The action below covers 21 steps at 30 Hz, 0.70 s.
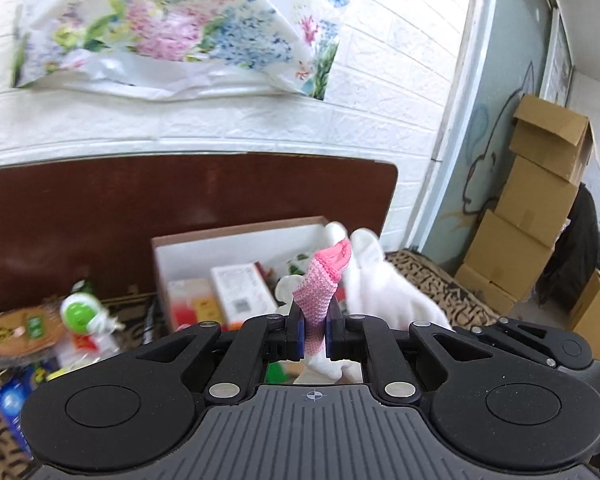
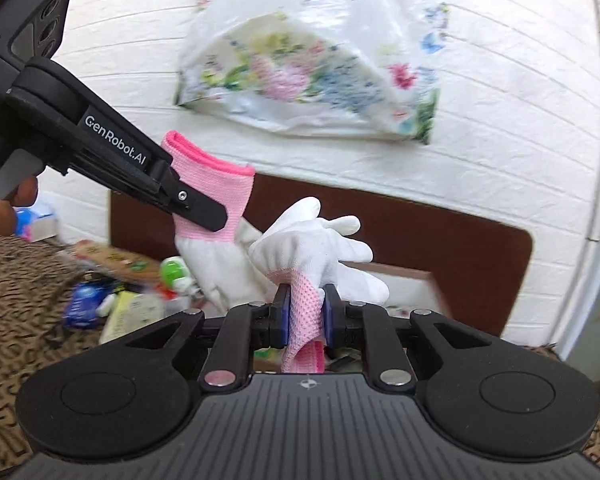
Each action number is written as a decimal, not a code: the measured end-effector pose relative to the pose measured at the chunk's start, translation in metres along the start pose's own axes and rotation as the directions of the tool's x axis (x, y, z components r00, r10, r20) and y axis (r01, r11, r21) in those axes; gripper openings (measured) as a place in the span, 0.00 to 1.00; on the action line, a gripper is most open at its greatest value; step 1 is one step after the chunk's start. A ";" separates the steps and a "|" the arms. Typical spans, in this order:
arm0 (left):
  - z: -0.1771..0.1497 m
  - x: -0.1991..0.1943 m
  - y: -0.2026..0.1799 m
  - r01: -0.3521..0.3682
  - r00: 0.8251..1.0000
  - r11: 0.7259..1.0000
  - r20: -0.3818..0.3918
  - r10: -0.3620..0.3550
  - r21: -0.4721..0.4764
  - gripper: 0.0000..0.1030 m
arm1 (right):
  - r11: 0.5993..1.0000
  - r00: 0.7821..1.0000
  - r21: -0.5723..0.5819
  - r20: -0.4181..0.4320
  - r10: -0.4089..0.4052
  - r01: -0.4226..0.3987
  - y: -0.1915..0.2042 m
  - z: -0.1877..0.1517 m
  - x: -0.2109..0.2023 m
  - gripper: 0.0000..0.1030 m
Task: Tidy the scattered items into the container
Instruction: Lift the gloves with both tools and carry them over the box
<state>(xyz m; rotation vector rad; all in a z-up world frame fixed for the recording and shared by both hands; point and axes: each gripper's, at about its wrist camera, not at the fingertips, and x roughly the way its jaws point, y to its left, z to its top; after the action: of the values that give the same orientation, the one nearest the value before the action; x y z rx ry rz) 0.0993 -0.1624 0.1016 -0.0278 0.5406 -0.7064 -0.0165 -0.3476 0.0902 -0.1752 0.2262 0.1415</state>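
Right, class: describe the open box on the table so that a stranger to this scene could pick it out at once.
Find the dark brown board standing against the white brick wall. Just in front of it sits the box, open-topped with white inner walls and packets inside. Unlike the loose clutter on its left, it is the only container.

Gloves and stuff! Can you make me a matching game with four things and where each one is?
Things:
1. left gripper
2. right gripper
3. flowery bag
4. box

Places:
A. hanging on the white wall
B. on the table, packets inside
C. shut on one glove's pink cuff
D. shut on the other glove's pink cuff

Pairs: 1-C, 2-D, 3-A, 4-B
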 end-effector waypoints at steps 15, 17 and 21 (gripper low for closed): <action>0.014 0.163 0.006 0.030 0.979 0.999 -0.198 -0.035 -0.026 0.26 | 0.991 0.987 -0.003 -0.088 -0.137 0.137 -0.077 -0.022 0.100 0.26; 0.005 0.181 0.013 0.008 0.971 1.000 -0.240 -0.015 -0.028 0.30 | 0.993 0.979 -0.017 -0.168 -0.118 0.116 -0.077 -0.034 0.117 0.33; -0.012 0.190 0.028 -0.001 0.964 1.000 -0.265 -0.005 -0.022 0.63 | 0.993 0.964 -0.056 -0.239 -0.115 0.104 -0.071 -0.050 0.128 0.57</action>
<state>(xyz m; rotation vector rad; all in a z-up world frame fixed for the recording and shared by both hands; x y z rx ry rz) 0.2303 -0.2580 -0.0021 0.0463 0.8049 -0.7107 0.1080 -0.4107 0.0230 -0.2475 0.4560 0.0141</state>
